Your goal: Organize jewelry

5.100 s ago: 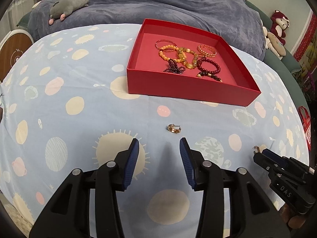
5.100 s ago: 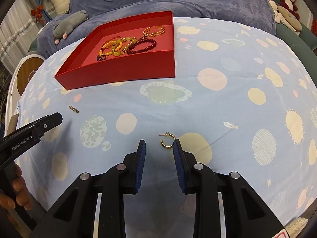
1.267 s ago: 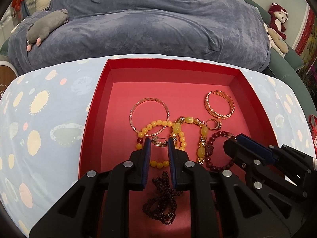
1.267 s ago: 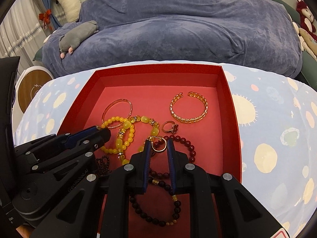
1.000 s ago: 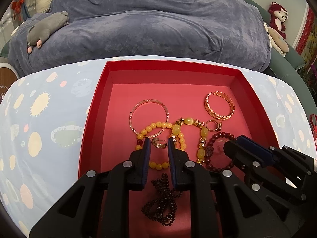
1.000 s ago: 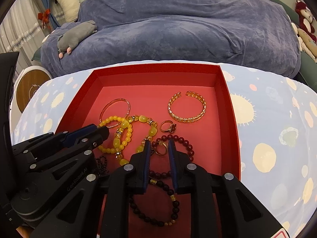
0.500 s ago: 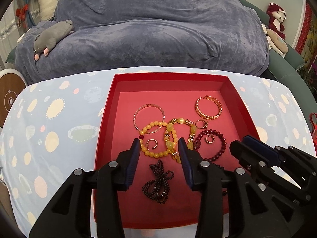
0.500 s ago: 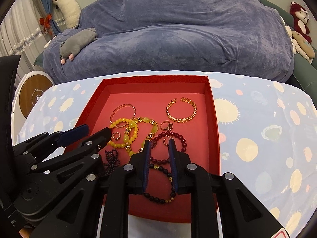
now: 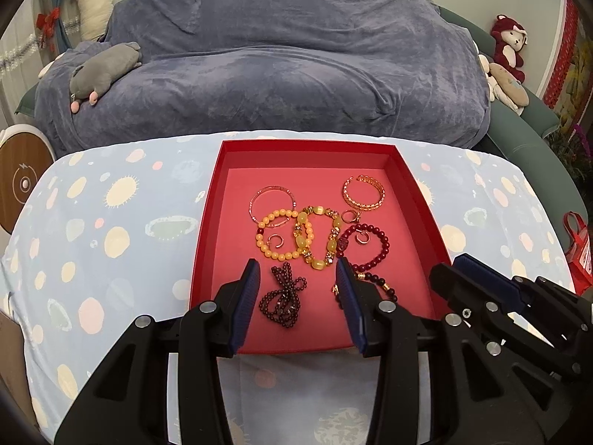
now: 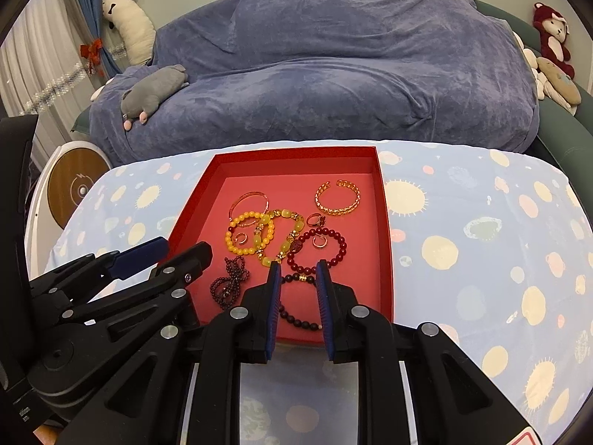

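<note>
While the left claw [image 9: 296,278] hangs spread and empty at 6 o'clock, the red tray [image 9: 207,218] holds 1 small gold hoop earring [image 9: 276,240] inside the yellow bead bracelet [image 9: 280,235].

From the right wrist, the right claw [image 10: 298,270] stands parted, empty; another hoop earring [image 10: 319,241] lies at 12 o'clock within the dark red bead bracelet [image 10: 318,248].

The red box [image 9: 207,237] at frame centre looks like matt card. In it, the gold cuff [image 9: 364,193] is shiny metal and the yellow bead bracelet [image 9: 278,235] glossy. The worktop [image 9: 111,244] wears smooth printed cloth. Upper frame, the sofa cover [image 9: 296,55] is soft velvety fabric. The fingers [image 9: 242,307] are matt black plastic with ribbed blue pads.
</note>
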A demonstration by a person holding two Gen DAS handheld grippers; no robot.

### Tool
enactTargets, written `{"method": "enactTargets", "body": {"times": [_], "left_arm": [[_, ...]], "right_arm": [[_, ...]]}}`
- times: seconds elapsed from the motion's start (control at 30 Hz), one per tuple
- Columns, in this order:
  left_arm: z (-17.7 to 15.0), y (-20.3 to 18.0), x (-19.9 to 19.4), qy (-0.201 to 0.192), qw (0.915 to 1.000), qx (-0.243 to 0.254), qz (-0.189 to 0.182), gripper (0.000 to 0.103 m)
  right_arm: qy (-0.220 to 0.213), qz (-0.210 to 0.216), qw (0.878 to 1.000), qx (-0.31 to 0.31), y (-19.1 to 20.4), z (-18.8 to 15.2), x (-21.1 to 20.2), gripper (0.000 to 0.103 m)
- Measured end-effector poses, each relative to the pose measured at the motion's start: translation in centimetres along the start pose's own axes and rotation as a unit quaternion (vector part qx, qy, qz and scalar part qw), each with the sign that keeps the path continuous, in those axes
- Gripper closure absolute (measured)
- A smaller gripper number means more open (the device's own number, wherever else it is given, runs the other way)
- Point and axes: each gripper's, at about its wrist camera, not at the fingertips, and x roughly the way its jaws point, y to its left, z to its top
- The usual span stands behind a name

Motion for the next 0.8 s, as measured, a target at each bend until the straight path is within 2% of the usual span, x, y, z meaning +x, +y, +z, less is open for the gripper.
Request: {"method": "enactTargets", "body": {"times": [0.1,0.23,0.33,0.67,0.8], "left_arm": [[-0.7,0.0,-0.7,0.001,1.0,-0.003,-0.002,0.062],[-1.7,0.3,-1.7,-0.003,0.9999,-0.01,0.001,0.054],[-2.6,0.6,-2.1,0.0,0.9998,-0.018,-0.001,0.054],[-5.0,0.8,-1.7,0.019,0.9995,-0.027,0.001,0.054],[-5.5,0.6,-1.3,0.021,0.9994,-0.019,0.019,0.052]], "right_arm": [[0.001,0.001,1.0,0.002,0.2,-0.7,-0.7,0.083],[0.0,-0.008,1.0,-0.002,0.4,-1.7,-1.6,0.081],[0.001,-0.013,1.0,-0.002,0.6,-2.6,-2.0,0.074],[0.016,-0.026,1.0,-0.003,0.7,-5.0,-1.8,0.074],[0.019,-0.038,0.999,-0.002,0.6,-5.6,-1.5,0.07]]}}
